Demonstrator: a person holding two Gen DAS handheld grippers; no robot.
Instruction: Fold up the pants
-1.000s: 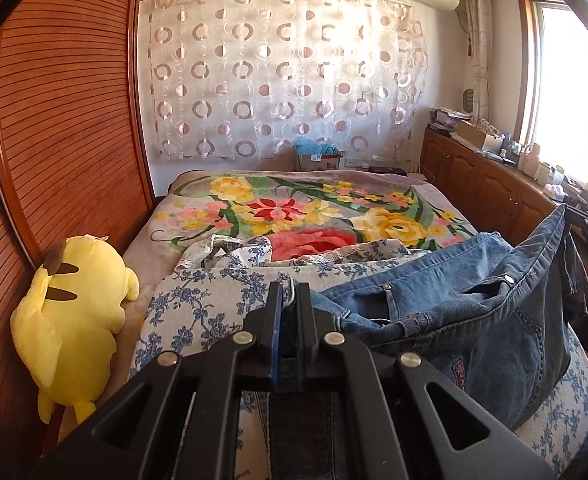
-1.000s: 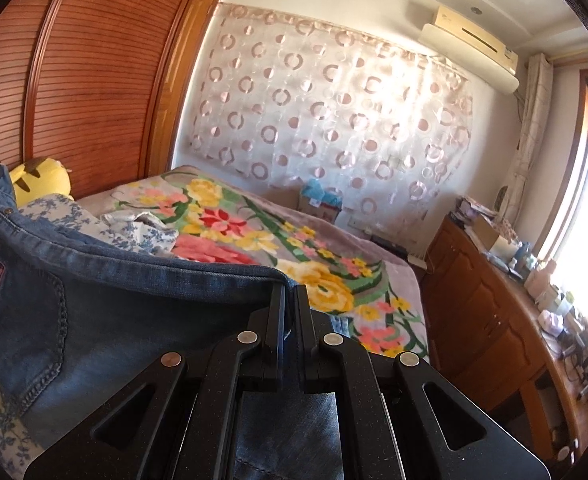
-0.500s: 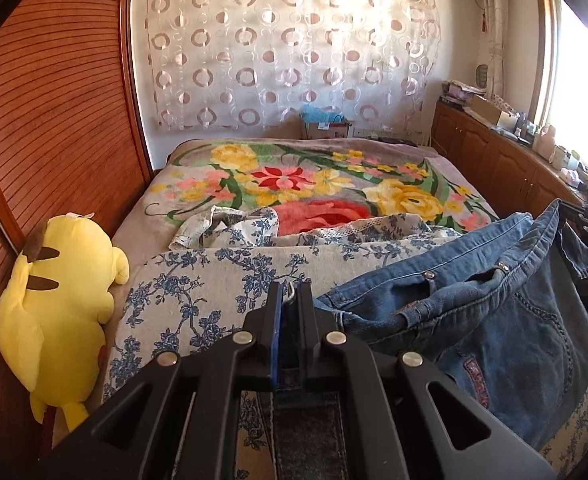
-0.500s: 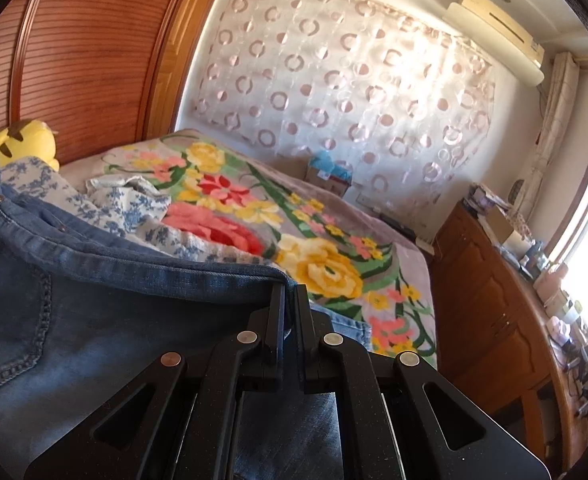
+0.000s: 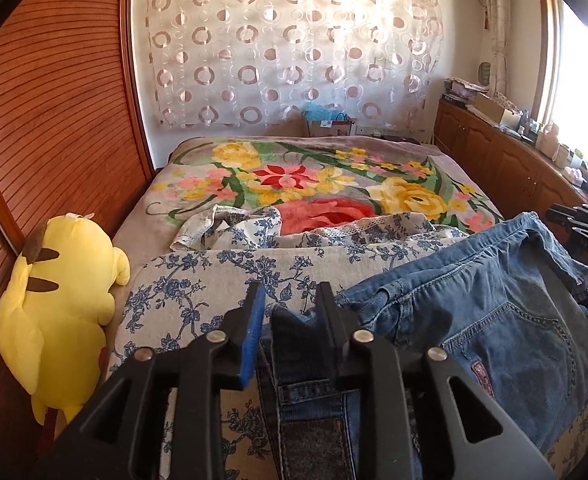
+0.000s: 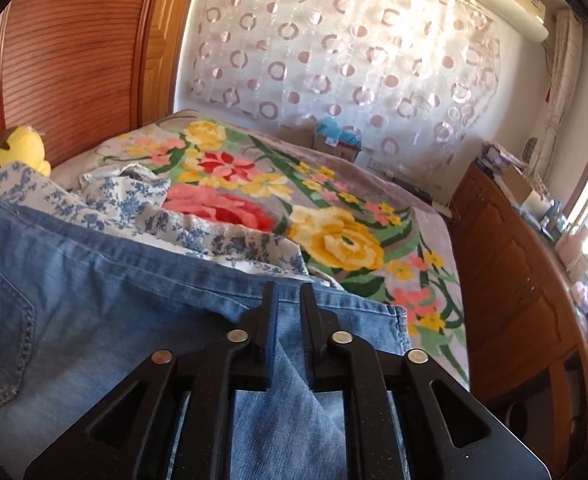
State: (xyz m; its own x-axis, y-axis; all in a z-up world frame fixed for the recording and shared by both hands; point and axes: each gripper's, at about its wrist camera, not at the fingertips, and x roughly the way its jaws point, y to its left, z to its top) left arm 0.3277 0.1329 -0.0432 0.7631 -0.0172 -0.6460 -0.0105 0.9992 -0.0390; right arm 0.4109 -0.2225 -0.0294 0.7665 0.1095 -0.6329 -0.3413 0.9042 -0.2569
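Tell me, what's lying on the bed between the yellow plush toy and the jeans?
Only the blue-flowered sheet lies between the yellow plush toy and the jeans, clearest in the left wrist view.

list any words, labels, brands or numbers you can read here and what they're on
None can be read.
Jeans: a small pinkish patch below the back pocket, too blurred to read.
Box against the far wall past the bed: a white label on its front, too small to read.
Cabinet top by the window: packages and papers, any print on them too small to read.
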